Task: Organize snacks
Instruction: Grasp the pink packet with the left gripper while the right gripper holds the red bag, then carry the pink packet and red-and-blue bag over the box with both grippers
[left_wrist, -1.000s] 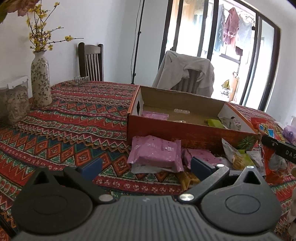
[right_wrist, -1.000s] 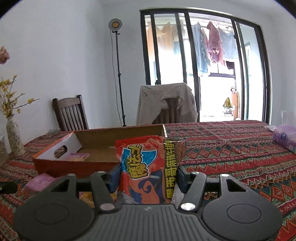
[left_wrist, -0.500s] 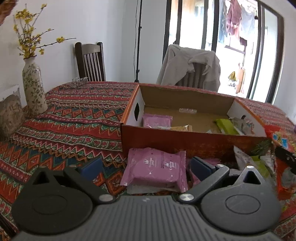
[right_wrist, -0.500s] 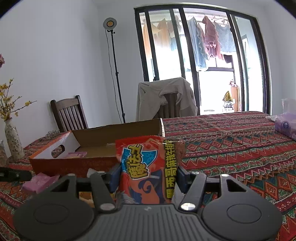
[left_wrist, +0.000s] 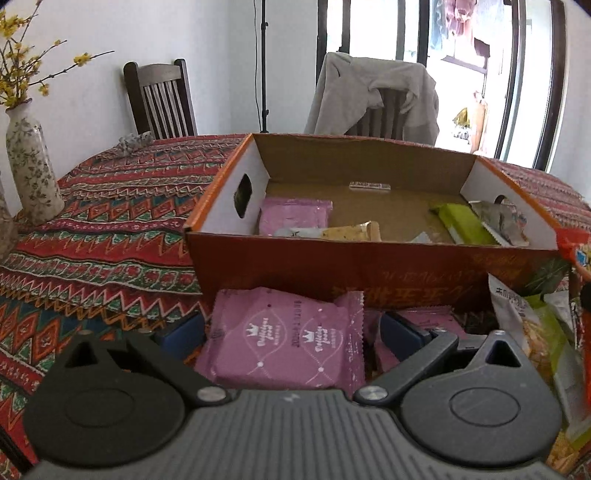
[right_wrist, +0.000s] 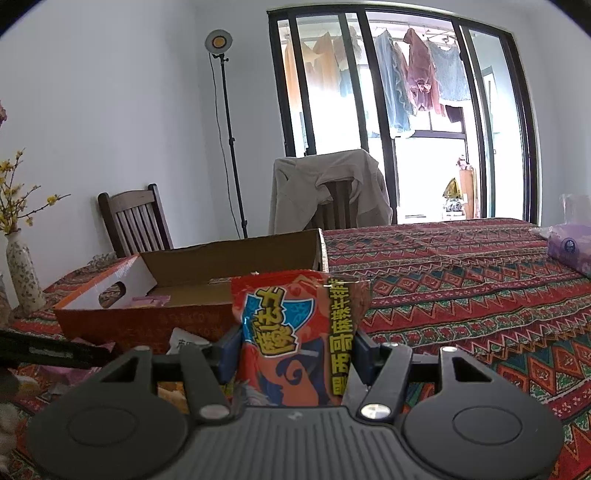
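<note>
An open orange cardboard box (left_wrist: 332, 258) stands on the patterned table; it also shows in the right wrist view (right_wrist: 147, 317). Inside lie a pink packet (left_wrist: 293, 219), a yellow bar (left_wrist: 351, 232) and a green bar (left_wrist: 463, 223). My left gripper (left_wrist: 291, 336) is open, its fingers on either side of a pink snack packet (left_wrist: 288, 339) lying before the box. My right gripper (right_wrist: 295, 350) is shut on a red snack bag (right_wrist: 295, 332), held upright above the table, right of the box.
More snack packets (left_wrist: 535, 332) lie at the right of the pink one. A flowered vase (left_wrist: 31, 166) stands at the table's left. Two chairs (left_wrist: 159, 99) are behind the table, one draped with a jacket (left_wrist: 373, 92). A purple tissue pack (right_wrist: 570, 247) lies at far right.
My left gripper has moved forward and closer to the box, so the pink packet now lies between its open fingers. My right gripper has held the red bag, shifting slightly.
</note>
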